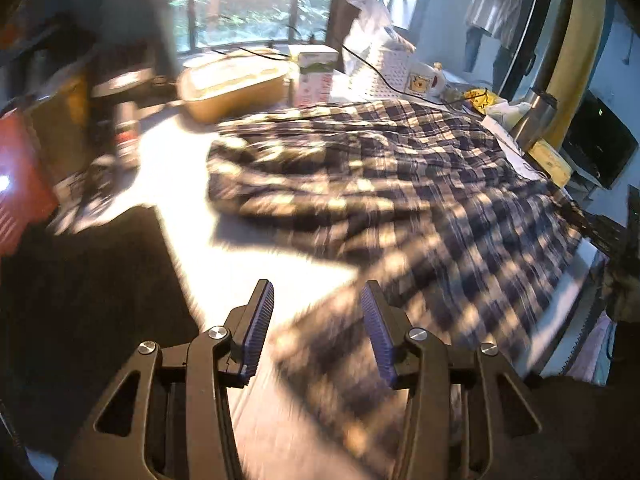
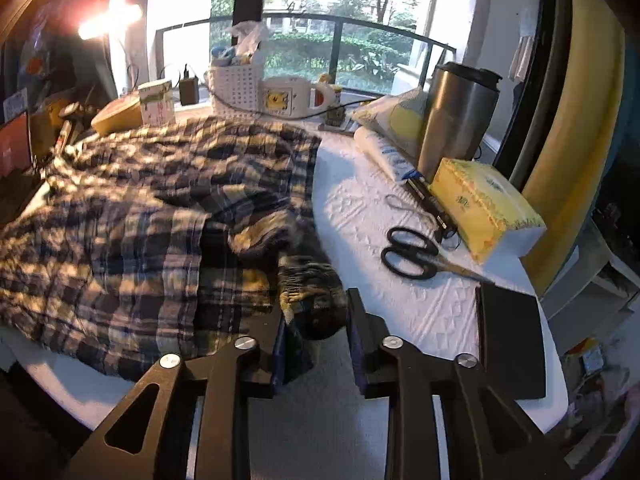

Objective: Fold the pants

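Across the white table (image 2: 400,312) sprawl soft, light plaid pants (image 2: 132,216); the right gripper (image 2: 314,320) gapes wide around their bunched waistband at 12 o'clock; the left gripper (image 1: 316,312), equally wide, holds nothing

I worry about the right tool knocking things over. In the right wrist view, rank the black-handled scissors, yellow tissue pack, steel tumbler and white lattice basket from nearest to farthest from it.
1. Black-handled scissors, right, flat.
2. Yellow tissue pack, farther right.
3. Steel tumbler, behind the pack.
4. White lattice basket, far edge, by the window.
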`<state>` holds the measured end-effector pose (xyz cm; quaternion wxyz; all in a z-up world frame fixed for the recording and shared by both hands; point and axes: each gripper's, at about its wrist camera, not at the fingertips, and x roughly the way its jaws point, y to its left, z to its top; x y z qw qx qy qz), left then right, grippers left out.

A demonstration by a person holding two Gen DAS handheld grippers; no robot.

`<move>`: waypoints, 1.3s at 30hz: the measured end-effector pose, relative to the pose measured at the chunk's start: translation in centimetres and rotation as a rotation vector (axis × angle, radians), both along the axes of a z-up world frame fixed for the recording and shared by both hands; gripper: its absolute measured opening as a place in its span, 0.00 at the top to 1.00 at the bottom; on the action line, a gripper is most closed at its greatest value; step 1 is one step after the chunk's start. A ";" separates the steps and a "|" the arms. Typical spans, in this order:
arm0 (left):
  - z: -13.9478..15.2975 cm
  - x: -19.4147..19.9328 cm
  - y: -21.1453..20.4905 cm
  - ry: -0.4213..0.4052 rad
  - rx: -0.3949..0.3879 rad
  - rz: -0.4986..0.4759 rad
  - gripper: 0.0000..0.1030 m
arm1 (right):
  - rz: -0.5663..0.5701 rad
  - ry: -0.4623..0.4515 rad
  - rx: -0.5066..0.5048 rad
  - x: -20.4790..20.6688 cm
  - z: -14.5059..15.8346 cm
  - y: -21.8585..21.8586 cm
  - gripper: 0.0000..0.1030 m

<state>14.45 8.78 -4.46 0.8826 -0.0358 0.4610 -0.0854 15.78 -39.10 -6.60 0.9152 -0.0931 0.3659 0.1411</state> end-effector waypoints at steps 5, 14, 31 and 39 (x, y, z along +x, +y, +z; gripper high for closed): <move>-2.8 5.2 -1.8 0.078 0.057 -0.048 0.57 | -0.013 -0.045 0.045 0.6 1.7 -0.5 0.39; -4.8 7.3 -4.8 0.197 0.061 -0.086 0.57 | 0.032 -0.019 0.076 3.9 0.7 0.0 0.39; -2.7 12.0 -6.1 0.010 0.275 -0.075 0.99 | 0.169 0.075 0.123 7.5 -1.5 1.5 0.39; -0.7 11.3 -5.2 0.023 0.194 -0.054 0.94 | 0.254 0.036 0.114 6.6 0.1 2.2 0.39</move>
